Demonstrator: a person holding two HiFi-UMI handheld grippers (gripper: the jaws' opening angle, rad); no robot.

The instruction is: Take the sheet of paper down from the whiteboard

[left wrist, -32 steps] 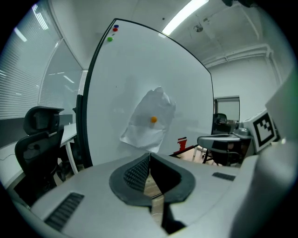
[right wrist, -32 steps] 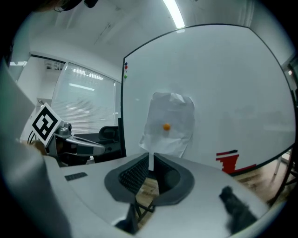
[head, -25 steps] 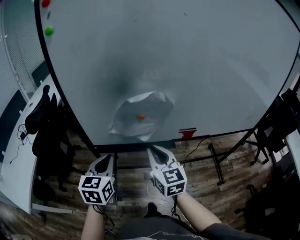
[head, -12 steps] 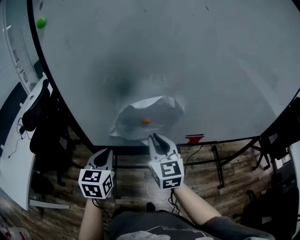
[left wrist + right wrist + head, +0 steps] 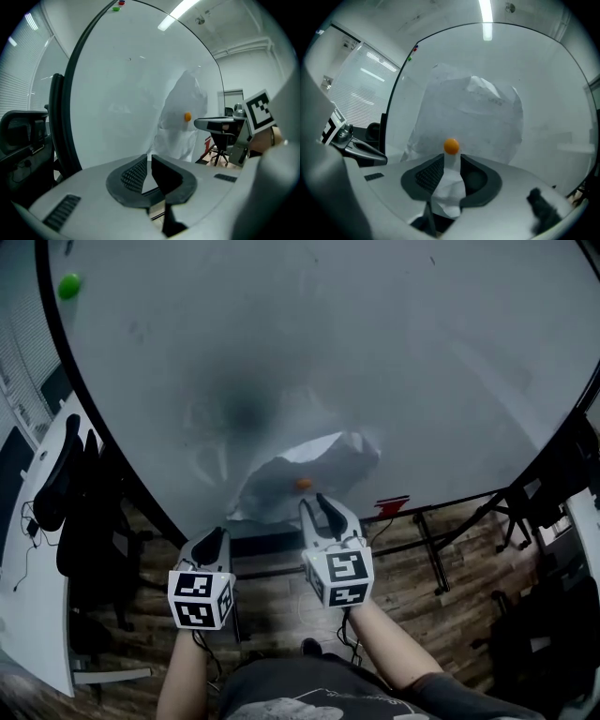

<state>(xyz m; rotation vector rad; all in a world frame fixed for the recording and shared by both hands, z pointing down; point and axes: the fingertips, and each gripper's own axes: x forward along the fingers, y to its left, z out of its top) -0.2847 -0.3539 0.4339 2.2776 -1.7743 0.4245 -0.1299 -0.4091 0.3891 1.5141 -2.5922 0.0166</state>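
Right gripper (image 5: 451, 164) jaws, just opening, spreading around edge of crumpled white paper sheet (image 5: 473, 112); 1 round orange magnet (image 5: 451, 146) pinning it to whiteboard (image 5: 375, 352). Left gripper (image 5: 146, 161) pressed together, empty.

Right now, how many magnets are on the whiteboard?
3. An orange magnet pins the paper low on the whiteboard; a green magnet and a red magnet sit near its upper left edge, red above green. Others may lie out of view.

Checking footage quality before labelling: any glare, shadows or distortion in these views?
Head view: dark patch on the whiteboard, its edge bowed by the lens. Right gripper view: ceiling-light glare at the board's top. Left gripper view: dark, vignetted corners.
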